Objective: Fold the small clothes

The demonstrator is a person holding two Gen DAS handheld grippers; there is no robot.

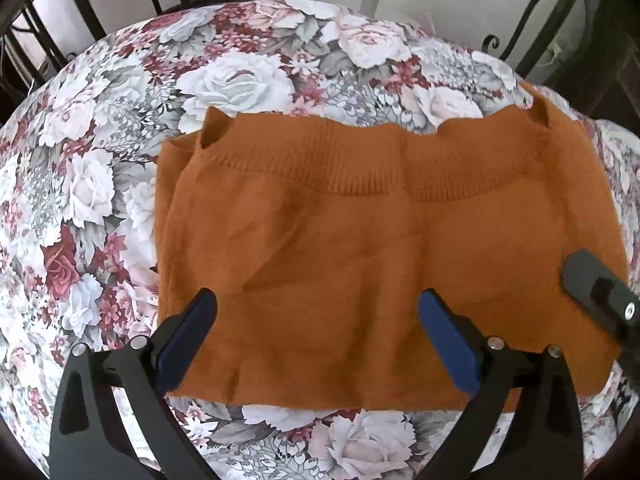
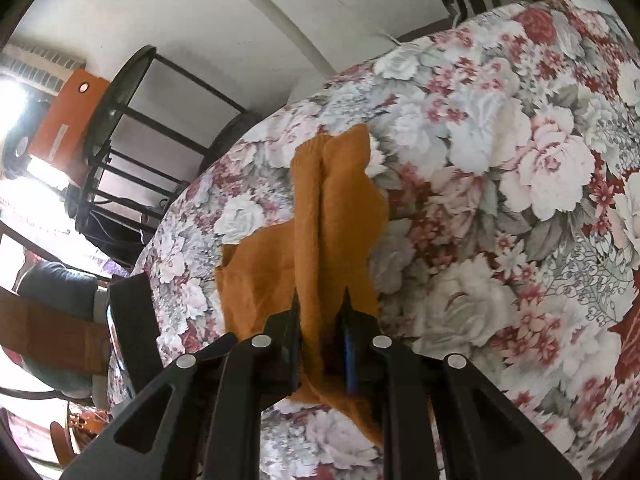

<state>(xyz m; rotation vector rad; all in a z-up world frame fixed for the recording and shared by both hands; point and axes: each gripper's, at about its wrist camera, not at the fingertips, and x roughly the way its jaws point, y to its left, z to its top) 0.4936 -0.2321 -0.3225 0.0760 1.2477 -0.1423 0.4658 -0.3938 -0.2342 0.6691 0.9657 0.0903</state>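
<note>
1. The left gripper (image 1: 318, 312) hangs above the near half of the orange sweater (image 1: 360, 240), with its blue fingers (image 1: 448, 344) wide apart and nothing between them.
2. The right gripper (image 2: 320, 320) is pressed together on a raised fold of the sweater (image 2: 316, 216).
3. The sweater lies on the flowered cloth (image 1: 100, 180), long axis left to right, ribbed edge pointing away.

Soft daylight, window glare (left), fisheye-warped edges
</note>
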